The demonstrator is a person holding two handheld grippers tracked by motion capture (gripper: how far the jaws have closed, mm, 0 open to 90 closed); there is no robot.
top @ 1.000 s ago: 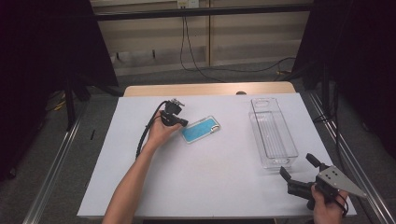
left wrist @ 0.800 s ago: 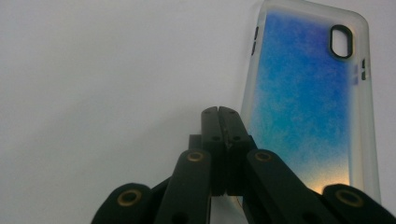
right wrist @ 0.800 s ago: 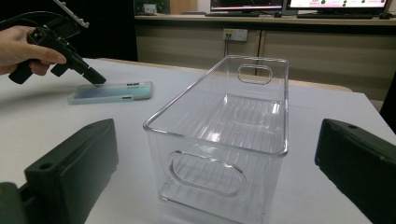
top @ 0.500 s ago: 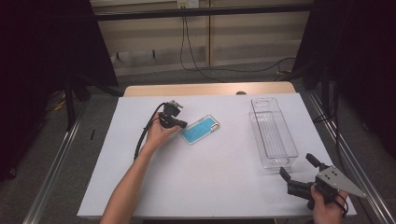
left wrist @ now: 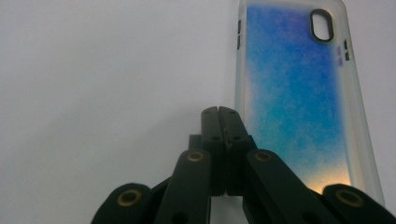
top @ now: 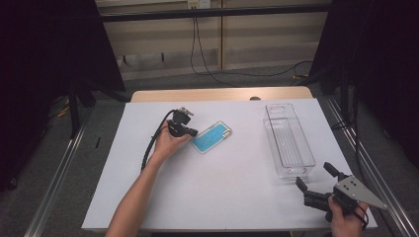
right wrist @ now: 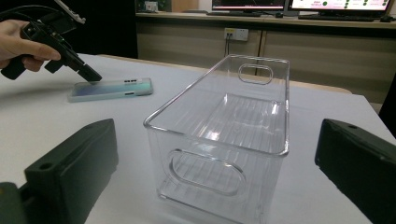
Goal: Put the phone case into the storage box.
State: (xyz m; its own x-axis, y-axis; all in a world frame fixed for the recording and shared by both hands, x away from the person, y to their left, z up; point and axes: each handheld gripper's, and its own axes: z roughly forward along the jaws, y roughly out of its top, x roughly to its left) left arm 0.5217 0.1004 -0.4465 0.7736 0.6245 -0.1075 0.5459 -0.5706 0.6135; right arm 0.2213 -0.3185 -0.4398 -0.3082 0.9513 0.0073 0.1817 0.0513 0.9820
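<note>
The blue phone case [top: 211, 138] lay flat on the worktop, unlifted, at nine o'clock of the clear bin [top: 289, 141]; left gripper [top: 190, 131] jaws clenched empty beside it, right gripper [top: 316, 185] released.

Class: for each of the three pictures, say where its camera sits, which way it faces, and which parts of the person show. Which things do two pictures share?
High view: above the person's side, looking forward and down at the table; both forearms, left gripper, right gripper.
Left gripper view: rides that gripper, looking down past shut jaws at the phone case.
Right gripper view: low at the table's near edge, looking through open jaws at the clear bin; the other hand farther off.
Shared: case and bin appear in high and right gripper views.
</note>
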